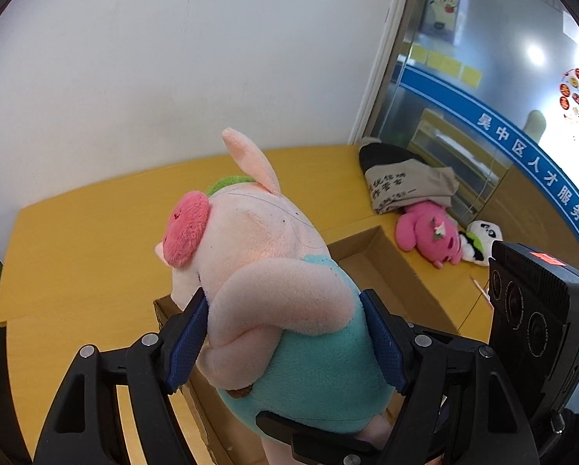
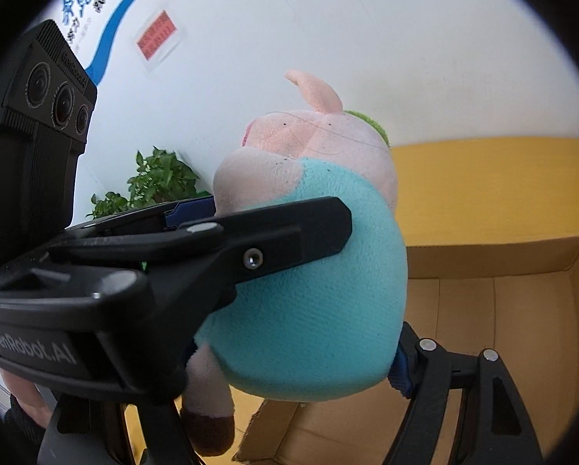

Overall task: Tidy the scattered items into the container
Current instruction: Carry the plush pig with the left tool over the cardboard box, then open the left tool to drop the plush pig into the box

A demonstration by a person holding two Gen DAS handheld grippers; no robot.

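left gripper [image 1: 285, 339] + right gripper [image 2: 297, 352] both clamped pig plush [image 1: 273, 294] | held above cardboard box [image 1: 390, 271], 12 o'clock | risk: soft belly slips, drops onto yellow table [image 1: 76, 240]

Both wrist cameras look forward and downward, very near the pig plush [image 1: 281, 310], from two sides. They share it, the cardboard box [image 2: 522, 310] and the yellow surface [image 1: 76, 252].

pig plush [image 1: 273, 271]: pale pink, teal shirt | box [image 1: 390, 271]: brown | table [image 1: 95, 232]: yellow | tool pads [image 1: 382, 341]: blue
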